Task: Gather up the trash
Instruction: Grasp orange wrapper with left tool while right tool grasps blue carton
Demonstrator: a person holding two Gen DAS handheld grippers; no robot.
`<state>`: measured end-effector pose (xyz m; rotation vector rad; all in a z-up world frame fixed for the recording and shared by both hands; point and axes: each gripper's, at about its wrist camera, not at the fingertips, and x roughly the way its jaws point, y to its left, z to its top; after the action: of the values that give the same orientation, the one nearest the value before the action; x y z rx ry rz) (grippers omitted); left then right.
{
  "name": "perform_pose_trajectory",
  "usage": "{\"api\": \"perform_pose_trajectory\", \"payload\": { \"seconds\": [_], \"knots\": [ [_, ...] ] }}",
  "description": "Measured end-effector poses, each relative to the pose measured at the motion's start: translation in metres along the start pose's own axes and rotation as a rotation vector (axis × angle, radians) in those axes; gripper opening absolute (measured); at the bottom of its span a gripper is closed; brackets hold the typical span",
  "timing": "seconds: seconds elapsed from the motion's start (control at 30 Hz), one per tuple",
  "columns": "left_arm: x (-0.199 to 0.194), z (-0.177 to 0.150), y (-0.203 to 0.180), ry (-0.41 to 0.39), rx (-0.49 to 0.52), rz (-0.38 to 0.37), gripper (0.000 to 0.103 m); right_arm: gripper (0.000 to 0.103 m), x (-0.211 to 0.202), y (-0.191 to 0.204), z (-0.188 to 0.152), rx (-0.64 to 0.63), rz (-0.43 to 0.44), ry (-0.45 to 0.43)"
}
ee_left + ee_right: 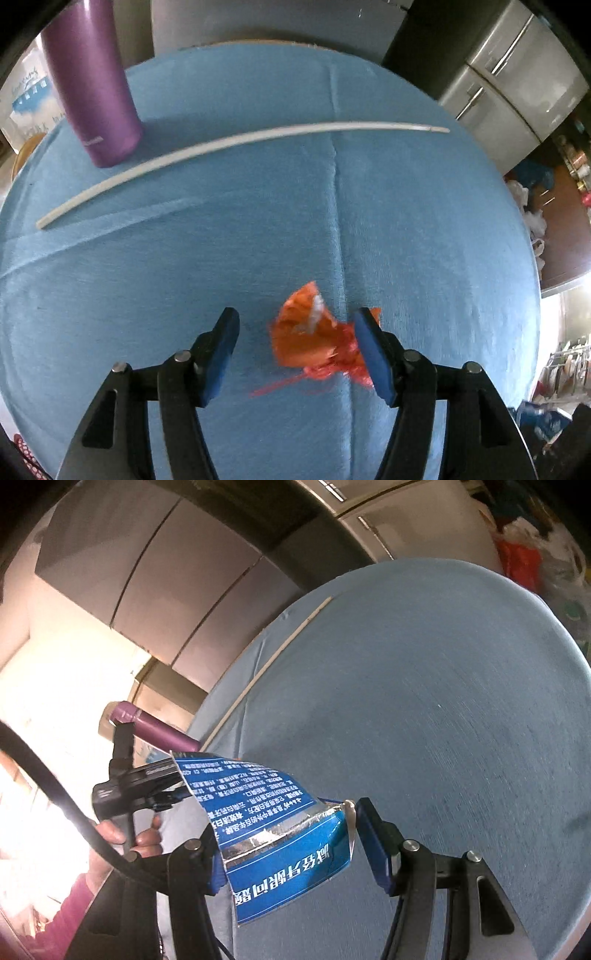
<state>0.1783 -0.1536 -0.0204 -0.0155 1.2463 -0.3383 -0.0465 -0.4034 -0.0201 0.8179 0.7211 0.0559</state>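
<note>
In the left wrist view an orange crumpled wrapper point(308, 332) with red mesh netting point(343, 363) lies on the blue tablecloth point(221, 240). My left gripper point(301, 350) is open, its fingers either side of the wrapper; the right pad point(373, 354) touches the netting. In the right wrist view my right gripper point(288, 843) is wide open around a blue printed carton piece point(280, 834) with a silver lining. The carton spans the gap, its right edge near the right pad point(373, 842), tilted above the cloth. The left gripper body point(133, 786) and a hand show behind it.
A purple bottle point(94, 81) stands at the table's far left, also visible in the right wrist view point(155, 727). A long white stick point(236, 146) lies across the far side of the table. A silver fridge point(517, 81) and bags of clutter point(532, 206) stand beyond the right edge.
</note>
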Motion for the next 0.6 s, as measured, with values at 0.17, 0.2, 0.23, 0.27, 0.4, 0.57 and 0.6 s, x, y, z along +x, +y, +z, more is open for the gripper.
{"api": "perform_pose_trajectory", "payload": {
  "seconds": [0.17, 0.2, 0.23, 0.27, 0.4, 0.57, 0.6],
  "knots": [
    [0.01, -0.006, -0.019, -0.03, 0.043, 0.039, 0.062, 0.063, 0.002, -0.005, -0.008, 0.027, 0.017, 0.0],
    [0.009, -0.008, -0.023, -0.043, 0.058, 0.041, 0.051, 0.063, 0.0, -0.006, -0.009, 0.031, 0.014, -0.005],
    [0.008, -0.009, -0.026, -0.047, 0.07, 0.046, 0.046, 0.063, -0.003, -0.007, -0.011, 0.034, 0.013, -0.008],
    [0.007, -0.011, -0.029, -0.048, 0.087, 0.047, 0.046, 0.063, -0.003, -0.005, -0.01, 0.036, 0.018, -0.008],
    [-0.001, -0.023, -0.028, -0.047, 0.095, 0.038, 0.04, 0.063, -0.005, 0.001, -0.012, 0.036, 0.023, -0.011],
    [-0.031, -0.047, -0.021, -0.084, 0.135, 0.048, 0.04, 0.063, -0.007, 0.019, -0.014, 0.011, 0.036, -0.014],
    [-0.042, -0.054, -0.019, -0.098, 0.144, 0.047, 0.04, 0.063, -0.008, 0.022, -0.015, 0.007, 0.039, -0.016]
  ]
}}
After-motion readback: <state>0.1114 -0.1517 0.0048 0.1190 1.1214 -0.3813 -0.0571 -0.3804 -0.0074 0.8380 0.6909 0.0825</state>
